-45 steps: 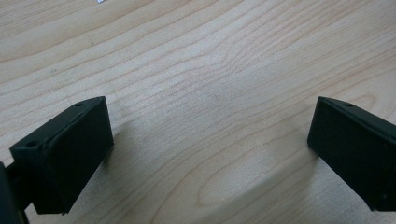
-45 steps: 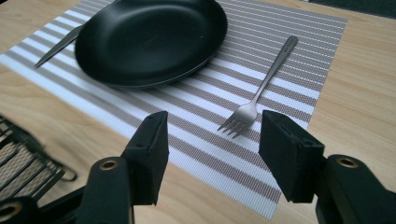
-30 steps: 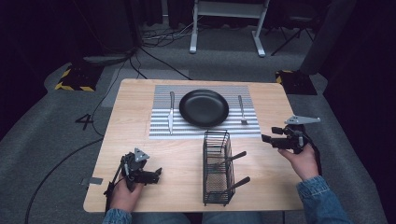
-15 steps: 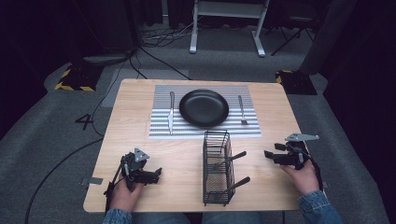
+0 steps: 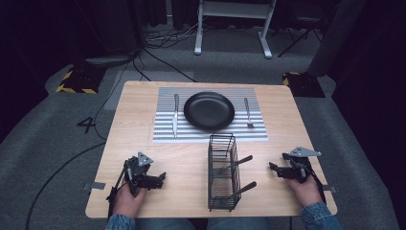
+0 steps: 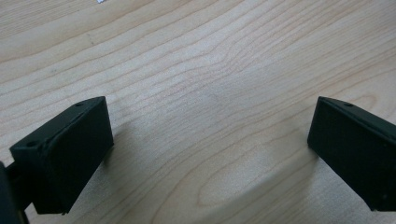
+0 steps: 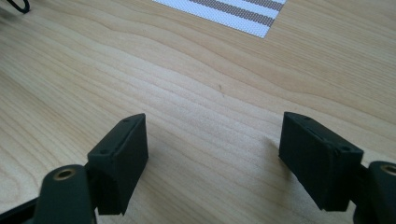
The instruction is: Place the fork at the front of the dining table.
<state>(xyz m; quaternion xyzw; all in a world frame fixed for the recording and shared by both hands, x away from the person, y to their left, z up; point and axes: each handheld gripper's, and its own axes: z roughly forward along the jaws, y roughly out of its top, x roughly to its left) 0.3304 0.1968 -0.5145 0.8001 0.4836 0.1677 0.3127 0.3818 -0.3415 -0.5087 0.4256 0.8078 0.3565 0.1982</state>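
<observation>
Now my right gripper has dropped to the table w/ jaws just spread wider, nothing btwn them; left gripper unmoved, jaws also wide & empty. Nearest thing is the wire basket btwn my hands, two utensils poking out. Looks like I'm parked. Pale wood top, striped mat, dark room, grey carpet.

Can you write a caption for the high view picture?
Two open grippers, left and right, rest beside a wire basket on a wooden table.
</observation>
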